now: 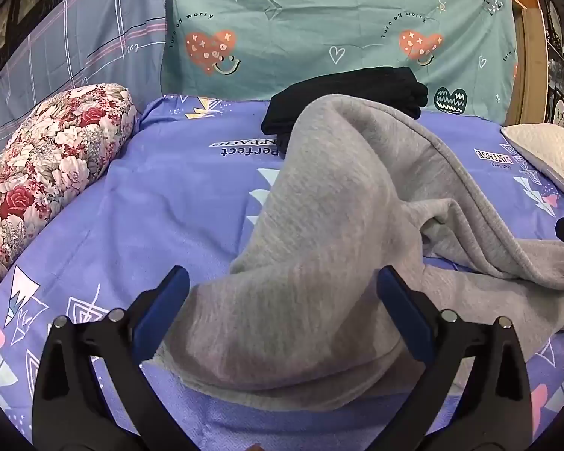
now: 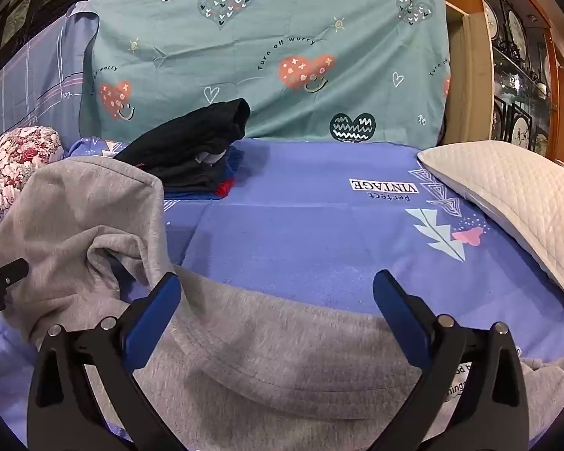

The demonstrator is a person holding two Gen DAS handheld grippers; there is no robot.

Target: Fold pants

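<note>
Clothes pile (image 2: 191,158) beyond grey pants (image 1: 319,233), floral bolster (image 1: 45,176) left

Far side: you see dark folded clothes (image 2: 191,158) on the purple sheet (image 2: 300,233).
Your left: floral bolster (image 1: 45,173).
Your right: white quilted pillow (image 2: 515,195).

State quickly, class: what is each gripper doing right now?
Left gripper: open, above the grey pants, holding nothing.
Right gripper: open, above the pants, holding nothing.
</note>
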